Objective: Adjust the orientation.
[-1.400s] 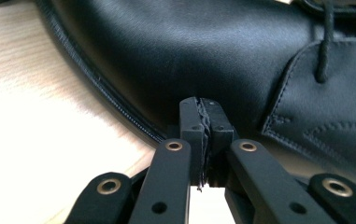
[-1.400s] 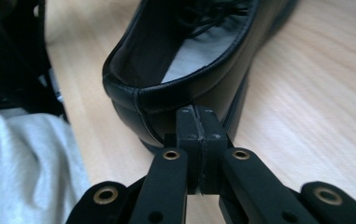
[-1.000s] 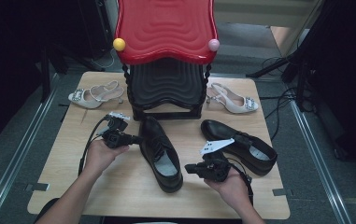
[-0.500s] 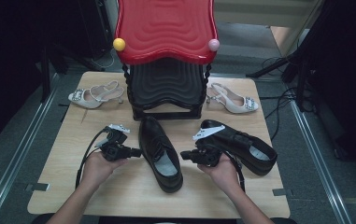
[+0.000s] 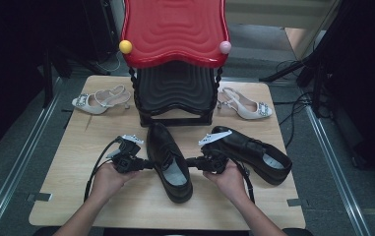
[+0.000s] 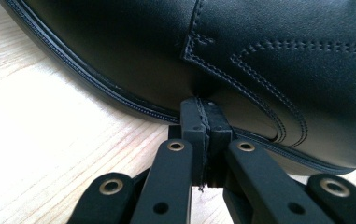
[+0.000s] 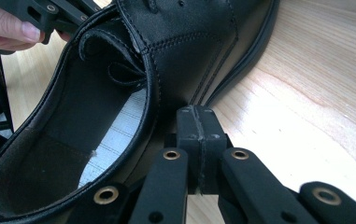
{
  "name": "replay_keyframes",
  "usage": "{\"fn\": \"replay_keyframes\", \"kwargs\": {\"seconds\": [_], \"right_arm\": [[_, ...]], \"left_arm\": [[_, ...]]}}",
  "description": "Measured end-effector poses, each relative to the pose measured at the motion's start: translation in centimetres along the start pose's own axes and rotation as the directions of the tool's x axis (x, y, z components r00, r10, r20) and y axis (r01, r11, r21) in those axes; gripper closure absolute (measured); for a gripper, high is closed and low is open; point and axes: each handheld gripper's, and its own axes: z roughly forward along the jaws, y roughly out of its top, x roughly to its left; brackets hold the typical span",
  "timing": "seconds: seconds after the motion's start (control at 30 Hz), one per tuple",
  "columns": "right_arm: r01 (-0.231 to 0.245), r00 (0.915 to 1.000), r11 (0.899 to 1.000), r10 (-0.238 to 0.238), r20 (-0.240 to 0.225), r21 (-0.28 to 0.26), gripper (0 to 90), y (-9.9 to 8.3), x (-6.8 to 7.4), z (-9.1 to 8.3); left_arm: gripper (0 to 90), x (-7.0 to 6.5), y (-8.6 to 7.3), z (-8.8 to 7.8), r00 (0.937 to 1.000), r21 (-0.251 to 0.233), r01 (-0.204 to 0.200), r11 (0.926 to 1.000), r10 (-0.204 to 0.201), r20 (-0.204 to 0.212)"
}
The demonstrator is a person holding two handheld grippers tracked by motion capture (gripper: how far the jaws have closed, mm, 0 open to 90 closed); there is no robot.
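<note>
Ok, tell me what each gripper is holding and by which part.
Nothing is gripped: both jaws are shut empty. The left gripper and right gripper press their tips against opposite sides of the black shoe.

We see a second black shoe (image 5: 254, 153) near the counter's (image 5: 77, 196) right edge, a pale heeled sandal (image 5: 98, 100) at each far corner, and a black stand with a red top (image 5: 175, 34) at the far edge.
</note>
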Motion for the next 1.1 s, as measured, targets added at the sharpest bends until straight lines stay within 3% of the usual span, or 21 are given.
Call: {"fn": "replay_keyframes", "kwargs": {"seconds": [0.53,0.67,0.8,1.0,1.03,1.07,1.1], "right_arm": [[-0.049,0.9978,0.999,0.05,0.043,-0.003,90.0,-1.6,-0.3,-2.0],[-0.08,0.9946,0.997,0.081,0.065,-0.015,90.0,-2.2,-0.6,-2.8],[-0.094,0.9922,0.995,0.095,0.08,-0.019,90.0,-2.6,-0.8,-3.4],[-0.118,0.9873,0.993,0.121,0.103,-0.032,90.0,-3.3,-1.3,-4.3],[-0.123,0.9864,0.992,0.126,0.105,-0.034,90.0,-3.4,-1.4,-4.4],[-0.131,0.9846,0.991,0.134,0.112,-0.036,90.0,-3.5,-1.6,-4.7],[-0.136,0.9837,0.99,0.139,0.114,-0.036,90.0,-3.6,-1.8,-4.9]], "left_arm": [[90.0,-1.2,1.8,1.9,0.9987,0.013,-0.012,0.9998,0.011,0.05],[90.0,-1.7,2.4,2.5,0.9966,0.022,-0.011,0.9997,0.01,0.081],[90.0,-2.3,3.0,3.2,0.9961,0.022,-0.038,0.9991,0.036,0.08],[90.0,-2.9,3.5,4.1,0.9939,0.016,-0.045,0.9989,0.043,0.102],[90.0,-3.1,3.6,4.2,0.994,0.013,-0.058,0.9982,0.056,0.094],[90.0,-3.9,3.8,4.5,0.9922,0.011,-0.1,0.9949,0.099,0.075],[90.0,-4.1,4.0,4.6,0.9917,0.011,-0.108,0.9941,0.107,0.072]]}}
